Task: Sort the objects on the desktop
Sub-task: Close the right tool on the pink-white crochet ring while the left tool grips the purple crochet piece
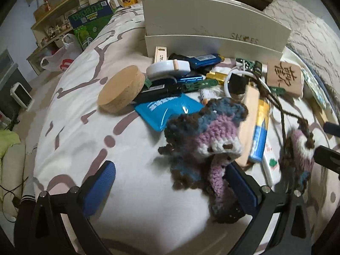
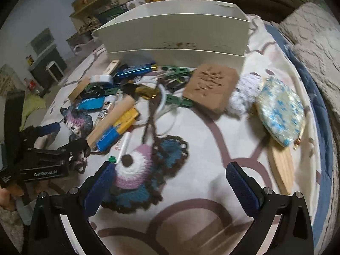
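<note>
Two crocheted pieces in purple, blue, white and brown are joined by a brown cord [image 2: 149,116]. One crocheted piece [image 1: 204,140] lies between the fingers of my open left gripper [image 1: 171,165], against its right pad [image 1: 242,182]. The right wrist view shows this left gripper [image 2: 71,133] from the side, jaws apart around that piece. The other crocheted piece [image 2: 140,170] rests on the quilt beside the left pad [image 2: 99,187] of my open right gripper [image 2: 170,165]. A pile of small desktop items [image 1: 191,80] lies in front of the white shoe box [image 1: 212,21].
The pile holds a cork disc [image 1: 121,89], a blue pouch [image 1: 170,110], a carved wooden block [image 2: 212,87] and a blue-and-yellow stick [image 1: 259,131]. Right of it lie a patterned pouch [image 2: 278,114] and a wooden board [image 2: 280,165]. Patterned quilt [image 1: 85,106] covers the surface; shelves stand behind.
</note>
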Action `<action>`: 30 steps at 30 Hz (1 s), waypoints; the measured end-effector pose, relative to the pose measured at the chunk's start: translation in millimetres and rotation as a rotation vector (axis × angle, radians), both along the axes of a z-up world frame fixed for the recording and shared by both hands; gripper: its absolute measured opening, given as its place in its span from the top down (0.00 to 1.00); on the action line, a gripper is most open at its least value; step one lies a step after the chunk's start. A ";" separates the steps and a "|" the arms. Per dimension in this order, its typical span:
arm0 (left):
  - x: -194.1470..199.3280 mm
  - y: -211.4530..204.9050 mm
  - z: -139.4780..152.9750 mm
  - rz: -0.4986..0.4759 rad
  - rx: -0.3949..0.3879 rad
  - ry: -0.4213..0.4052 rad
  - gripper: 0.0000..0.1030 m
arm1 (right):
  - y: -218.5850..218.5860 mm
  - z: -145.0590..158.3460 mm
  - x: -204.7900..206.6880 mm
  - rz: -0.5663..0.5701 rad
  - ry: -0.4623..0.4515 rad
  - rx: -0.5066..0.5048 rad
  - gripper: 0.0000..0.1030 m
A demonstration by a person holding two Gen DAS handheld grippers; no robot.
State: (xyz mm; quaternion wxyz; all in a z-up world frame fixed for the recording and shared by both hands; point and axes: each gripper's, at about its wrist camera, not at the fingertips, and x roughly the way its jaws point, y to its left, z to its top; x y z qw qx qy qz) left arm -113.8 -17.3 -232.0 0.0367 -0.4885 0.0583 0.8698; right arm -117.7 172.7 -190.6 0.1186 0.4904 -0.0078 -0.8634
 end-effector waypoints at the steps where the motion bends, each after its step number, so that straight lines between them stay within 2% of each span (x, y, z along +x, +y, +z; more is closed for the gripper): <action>1: 1.5 -2.3 1.3 0.007 -0.002 0.001 0.00 | 0.5 -1.2 -2.7 0.007 0.001 0.006 0.00; 4: 2.7 -11.1 5.2 0.031 0.021 0.003 0.00 | -1.6 -5.8 -2.4 0.003 0.004 0.014 0.00; 7: 0.1 -18.4 6.9 0.051 0.059 -0.003 0.00 | 3.3 -13.7 -5.2 -0.050 0.003 -0.002 0.00; 10: -3.4 -22.3 5.1 0.065 0.093 -0.020 0.00 | 10.3 -28.8 -10.0 -0.096 -0.054 -0.060 0.00; 12: -4.8 -22.9 2.4 0.065 0.107 -0.032 0.00 | 13.0 -33.5 -8.3 -0.117 -0.055 -0.079 0.00; 19: -6.2 -23.5 -6.8 0.069 0.134 -0.053 0.00 | -0.1 -36.3 -2.8 -0.102 -0.036 0.010 0.00; 26: -5.7 -17.5 -15.4 0.057 0.103 -0.040 0.00 | -1.8 -40.8 0.7 -0.040 -0.045 0.034 0.00; 30: -3.1 -18.1 -17.1 0.062 0.102 -0.027 0.00 | -2.8 -40.9 1.7 -0.062 -0.054 0.039 0.00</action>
